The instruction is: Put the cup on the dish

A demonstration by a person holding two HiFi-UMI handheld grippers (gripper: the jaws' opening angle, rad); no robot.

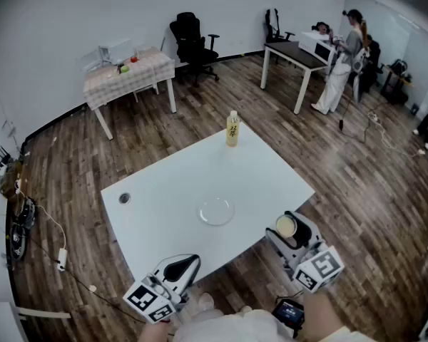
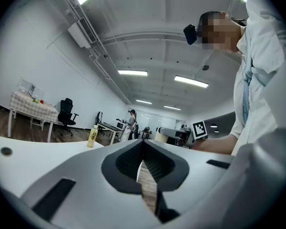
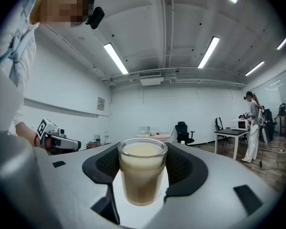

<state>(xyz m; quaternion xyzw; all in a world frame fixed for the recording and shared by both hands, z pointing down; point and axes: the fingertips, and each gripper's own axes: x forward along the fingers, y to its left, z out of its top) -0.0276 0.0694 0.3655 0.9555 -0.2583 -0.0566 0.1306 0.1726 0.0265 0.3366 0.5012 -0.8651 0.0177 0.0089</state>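
Observation:
A clear glass cup (image 3: 142,175) filled with a beige drink sits upright between the dark pads of my right gripper (image 3: 143,159), which is shut on it. In the head view the cup (image 1: 285,226) and right gripper (image 1: 289,231) hang just off the near right edge of the white table (image 1: 164,191). The dish (image 1: 216,211), a shallow clear glass plate, lies on the table left of and beyond the cup. My left gripper (image 1: 187,262) is at the table's near edge, shut with nothing in it; its pads meet at the tip (image 2: 143,149).
A yellow bottle (image 1: 232,129) stands at the table's far edge. A round cable hole (image 1: 124,198) is at the table's left. Wood floor surrounds the table. A cloth-covered table (image 1: 128,73), an office chair (image 1: 192,41) and a person (image 1: 340,63) at a desk stand farther off.

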